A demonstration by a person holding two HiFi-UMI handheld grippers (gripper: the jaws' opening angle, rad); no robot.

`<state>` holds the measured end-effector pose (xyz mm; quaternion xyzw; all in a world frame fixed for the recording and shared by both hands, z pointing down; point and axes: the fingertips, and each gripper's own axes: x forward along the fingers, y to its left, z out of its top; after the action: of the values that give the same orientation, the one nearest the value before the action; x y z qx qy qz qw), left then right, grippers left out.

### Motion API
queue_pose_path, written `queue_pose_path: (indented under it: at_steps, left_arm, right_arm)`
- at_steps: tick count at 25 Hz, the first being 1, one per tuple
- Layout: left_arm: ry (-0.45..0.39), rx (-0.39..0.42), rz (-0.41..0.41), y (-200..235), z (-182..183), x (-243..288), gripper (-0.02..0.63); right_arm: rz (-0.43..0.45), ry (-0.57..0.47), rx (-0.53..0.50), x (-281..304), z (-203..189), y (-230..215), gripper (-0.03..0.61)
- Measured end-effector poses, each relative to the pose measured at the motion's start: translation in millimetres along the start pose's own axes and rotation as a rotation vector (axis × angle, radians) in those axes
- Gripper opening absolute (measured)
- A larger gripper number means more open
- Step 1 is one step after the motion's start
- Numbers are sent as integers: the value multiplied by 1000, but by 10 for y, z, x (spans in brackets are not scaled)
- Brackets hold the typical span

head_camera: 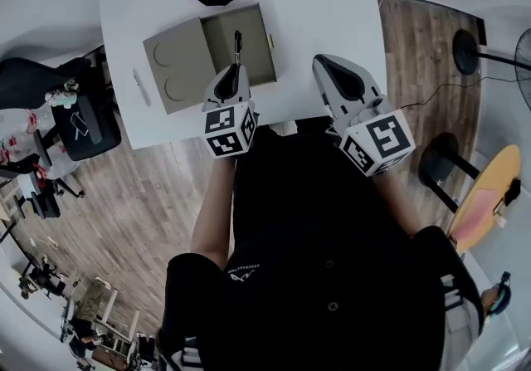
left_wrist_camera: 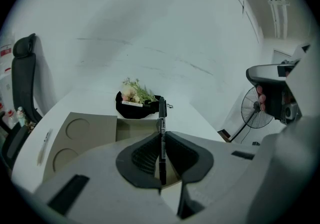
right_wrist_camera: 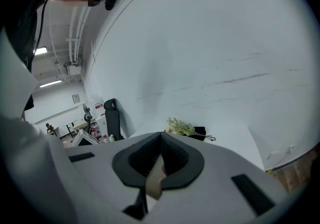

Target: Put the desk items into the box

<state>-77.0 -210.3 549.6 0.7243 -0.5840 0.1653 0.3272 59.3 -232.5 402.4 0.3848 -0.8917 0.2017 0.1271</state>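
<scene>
left tongs (left_wrist_camera: 161,140): grip pen (left_wrist_camera: 162,117) | head view: pen seemingly over box (head_camera: 258,58)

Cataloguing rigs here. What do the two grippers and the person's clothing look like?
Both the left gripper and right gripper have pale grey tapered shells, black ribbed pads lining the jaws, and a white cube with black square markers at the rear. The person wears a black top.

place: office-like workroom | white desk (head_camera: 332,12) against a plain white wall | black swivel chair (head_camera: 83,122) beside the desk | wood-plank floor (head_camera: 141,203) | standing fan (left_wrist_camera: 252,111) | round yellow table (head_camera: 485,195) near a black stool (head_camera: 440,160) | strip lights (right_wrist_camera: 50,83) and exposed ceiling pipes (right_wrist_camera: 75,32)
</scene>
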Motion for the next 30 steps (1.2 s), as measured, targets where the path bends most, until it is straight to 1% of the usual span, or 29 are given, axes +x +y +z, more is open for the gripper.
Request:
queue_pose_path:
  at_steps: [4,10,16,19,22,24,30]
  left_arm:
    - [42,-8,13,35,-72,243,48]
    - [118,-6,56,122,-193,622,46]
    - [207,7,82,217,-371,945,47]
    - [247,9,84,236,-456,1064,48]
    - [283,-10,87,263,-540,1156,48]
    - [300,-20,91,281,-588,1205,48]
    - [341,-11,99,313,-683,1332,48]
  right_arm:
    - [-12,12,5,62,15,-162,-2]
    - [-30,37,12,140,19,-415,0]
    - [-37,58,16,240,28,-560,0]
    - [-44,70,24,282,10,-634,-2]
    - [-50,77,27,316,12,-694,0]
    - [-56,77,30,333,28,-723,0]
    - [-69,82,43,359,35,-793,-2]
